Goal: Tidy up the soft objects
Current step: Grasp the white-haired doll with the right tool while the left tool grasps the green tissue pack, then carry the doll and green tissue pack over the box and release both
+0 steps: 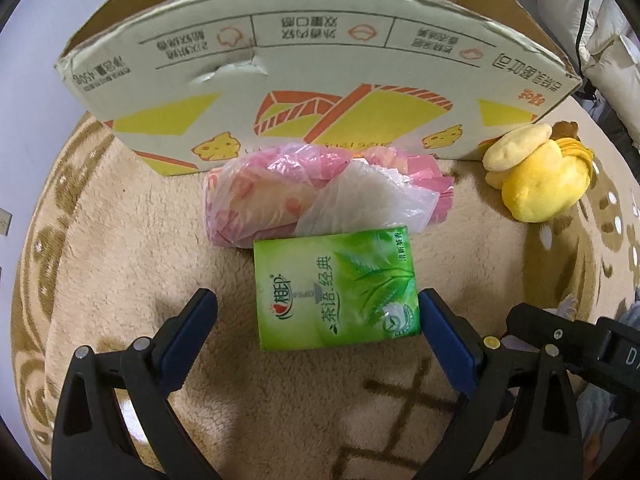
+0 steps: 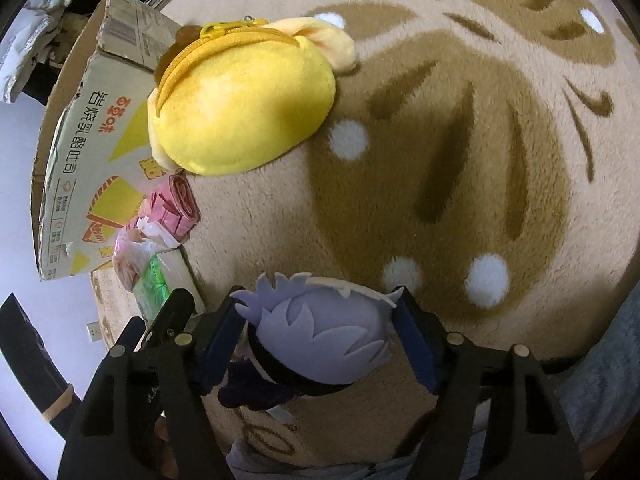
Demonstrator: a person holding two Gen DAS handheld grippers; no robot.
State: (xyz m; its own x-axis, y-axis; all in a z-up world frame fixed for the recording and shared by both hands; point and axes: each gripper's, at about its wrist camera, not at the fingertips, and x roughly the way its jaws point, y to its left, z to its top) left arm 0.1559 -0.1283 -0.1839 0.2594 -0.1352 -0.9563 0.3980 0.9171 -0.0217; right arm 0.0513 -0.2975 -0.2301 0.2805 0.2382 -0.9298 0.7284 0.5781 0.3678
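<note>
A green tissue pack (image 1: 336,286) lies on the beige rug between the fingers of my left gripper (image 1: 318,310), which is open; the right finger touches the pack's edge, the left stands apart. Behind it lies a pink and white plastic bag bundle (image 1: 320,188). A yellow plush pouch (image 1: 536,168) sits to the right; it also shows in the right wrist view (image 2: 244,100). My right gripper (image 2: 320,332) has its fingers on both sides of a lavender-haired plush doll (image 2: 324,336), which rests on the rug.
A printed cardboard box (image 1: 312,76) with open flaps stands behind the objects, also seen in the right wrist view (image 2: 84,152). The patterned beige rug (image 2: 460,160) stretches to the right. My left gripper (image 2: 168,320) shows beside the tissue pack (image 2: 154,284).
</note>
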